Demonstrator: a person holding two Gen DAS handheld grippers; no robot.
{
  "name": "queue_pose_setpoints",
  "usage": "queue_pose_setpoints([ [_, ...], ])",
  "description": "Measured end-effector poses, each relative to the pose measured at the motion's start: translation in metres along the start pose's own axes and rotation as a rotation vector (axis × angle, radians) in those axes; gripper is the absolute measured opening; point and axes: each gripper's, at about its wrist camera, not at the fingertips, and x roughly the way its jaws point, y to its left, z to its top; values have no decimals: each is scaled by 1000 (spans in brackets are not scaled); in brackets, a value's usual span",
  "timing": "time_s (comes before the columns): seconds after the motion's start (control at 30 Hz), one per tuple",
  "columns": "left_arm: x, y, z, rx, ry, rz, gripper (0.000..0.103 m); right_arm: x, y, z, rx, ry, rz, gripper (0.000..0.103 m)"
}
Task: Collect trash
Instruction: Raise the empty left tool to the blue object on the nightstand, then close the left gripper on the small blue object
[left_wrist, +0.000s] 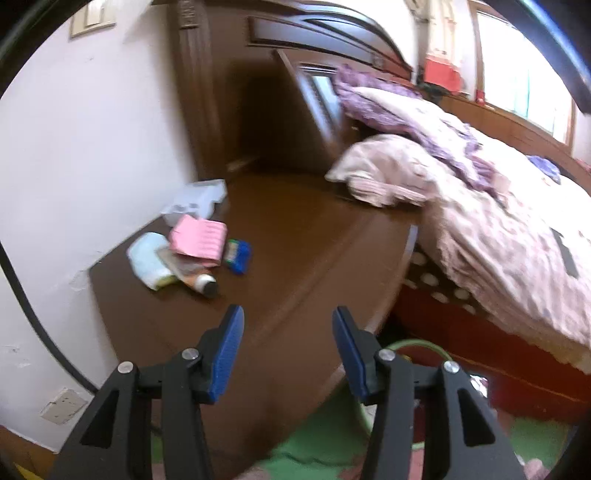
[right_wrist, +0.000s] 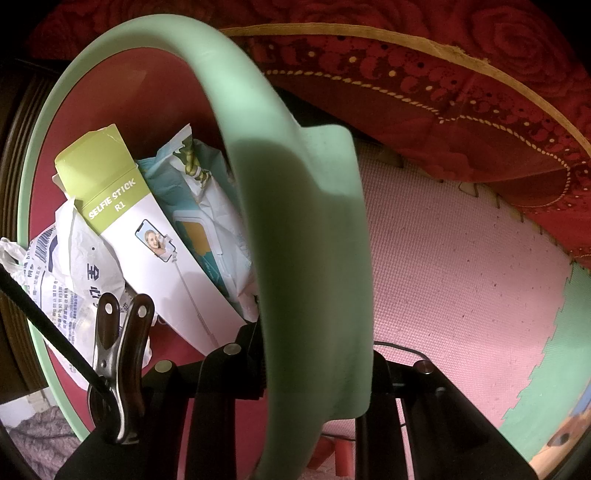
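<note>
In the left wrist view my left gripper (left_wrist: 288, 314) is open, its blue pads apart with nothing between them, above a brown bedside table (left_wrist: 303, 236). On the table lie a pink packet (left_wrist: 201, 240), a blue packet (left_wrist: 238, 255), a bottle with a black cap (left_wrist: 201, 282), a pale blue pack (left_wrist: 149, 260) and a white box (left_wrist: 197, 199). My right gripper (right_wrist: 317, 350) is shut on the mint-green rim (right_wrist: 295, 206) of a red trash bin. The bin holds a selfie stick box (right_wrist: 147, 236), a wipes pack (right_wrist: 207, 206) and a crumpled white bag (right_wrist: 70, 266).
A bed with pink and purple bedding (left_wrist: 480, 206) stands to the right of the table. The white wall (left_wrist: 92, 147) runs along its left. Pink and green foam mats (right_wrist: 461, 280) cover the floor. A metal clip (right_wrist: 118, 369) sits by the right gripper. The bin's green rim (left_wrist: 417, 345) shows below the table edge.
</note>
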Motion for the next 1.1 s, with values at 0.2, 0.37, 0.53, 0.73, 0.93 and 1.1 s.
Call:
queue_pose_setpoints([
  [0.2,26,20,22,-17,-36,42,53,0,0,0,-1,0,0,22],
  [0.37,59,19,38,10,-28,50,52,0,0,0,-1,0,0,22],
  [0.53,89,18,46,9,7,52,32,0,0,0,-1,-1,0,22],
  [0.73,127,27,59,-74,114,30,28,0,0,0,0,-1,0,22],
  [0.93,152,32,67,-110,235,89,28,0,0,0,-1,-1,-1,22],
  [1.1,156,34,71,-122,257,103,28,1,0,0,-1,0,0,22],
])
